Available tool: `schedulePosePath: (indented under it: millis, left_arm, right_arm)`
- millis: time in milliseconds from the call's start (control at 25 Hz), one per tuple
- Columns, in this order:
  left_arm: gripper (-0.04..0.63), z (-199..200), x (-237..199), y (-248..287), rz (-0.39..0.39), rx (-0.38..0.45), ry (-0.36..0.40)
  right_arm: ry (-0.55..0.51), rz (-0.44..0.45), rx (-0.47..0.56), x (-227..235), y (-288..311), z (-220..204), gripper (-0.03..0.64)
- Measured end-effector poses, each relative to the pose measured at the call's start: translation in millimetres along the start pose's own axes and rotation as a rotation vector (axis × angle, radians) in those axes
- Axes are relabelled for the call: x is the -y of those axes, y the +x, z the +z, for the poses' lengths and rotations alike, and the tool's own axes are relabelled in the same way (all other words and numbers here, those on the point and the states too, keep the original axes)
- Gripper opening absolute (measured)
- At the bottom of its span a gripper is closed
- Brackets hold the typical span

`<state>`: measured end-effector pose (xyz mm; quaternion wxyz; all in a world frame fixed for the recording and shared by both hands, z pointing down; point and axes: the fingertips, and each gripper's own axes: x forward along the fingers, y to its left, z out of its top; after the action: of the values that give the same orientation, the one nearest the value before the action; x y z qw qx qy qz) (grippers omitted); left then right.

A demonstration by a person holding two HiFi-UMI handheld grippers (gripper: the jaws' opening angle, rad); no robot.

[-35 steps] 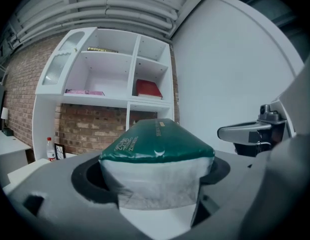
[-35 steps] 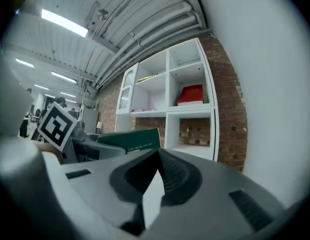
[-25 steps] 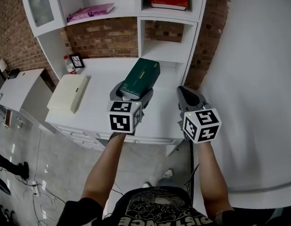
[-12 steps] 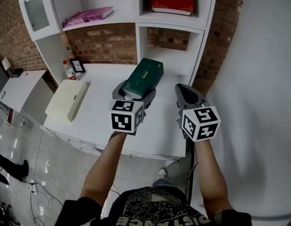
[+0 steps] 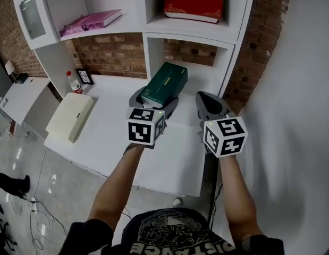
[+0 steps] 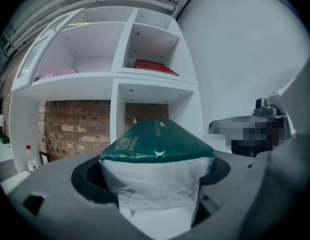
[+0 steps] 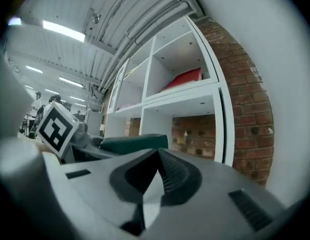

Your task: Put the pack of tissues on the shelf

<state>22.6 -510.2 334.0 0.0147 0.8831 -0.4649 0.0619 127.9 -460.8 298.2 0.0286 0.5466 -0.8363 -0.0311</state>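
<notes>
Now: carry step. Your left gripper (image 5: 155, 101) is clamped on the near end of the pack of tissues (image 5: 165, 82), which is held above the counter (image 5: 108, 121) and points at the shelf (image 5: 200, 70). Your right gripper (image 5: 208, 101), just beside it, is pinched closed on nothing. Next, likely: reach forward, clear the shelf's upright, set the pack flat, let go.

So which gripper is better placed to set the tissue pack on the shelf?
Left. The left gripper is clamped on the green tissue pack and holds it up in front of the shelf. The right gripper is shut and empty, off to the side.
</notes>
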Motion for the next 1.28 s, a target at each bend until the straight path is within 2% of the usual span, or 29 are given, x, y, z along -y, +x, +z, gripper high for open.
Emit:
schedulePosePath:
  millis: [440, 800, 1280]
  left_arm:
    - [0.462, -5, -4, 82, 0.004, -0.042, -0.003]
    - [0.463, -9, -3, 142, -0.001, -0.088, 0.016]
    - [0.476, -21, -5, 170, 0.003, -0.172, 0.01]
  right_arm:
    - [-0.001, 0.052, -0.004, 41, 36, -11, 0.003]
    - [0.008, 0.084, -0.025, 56, 45, -29, 0.003]
    - [0.022, 0.094, -0.05, 66, 45, -47, 0.003]
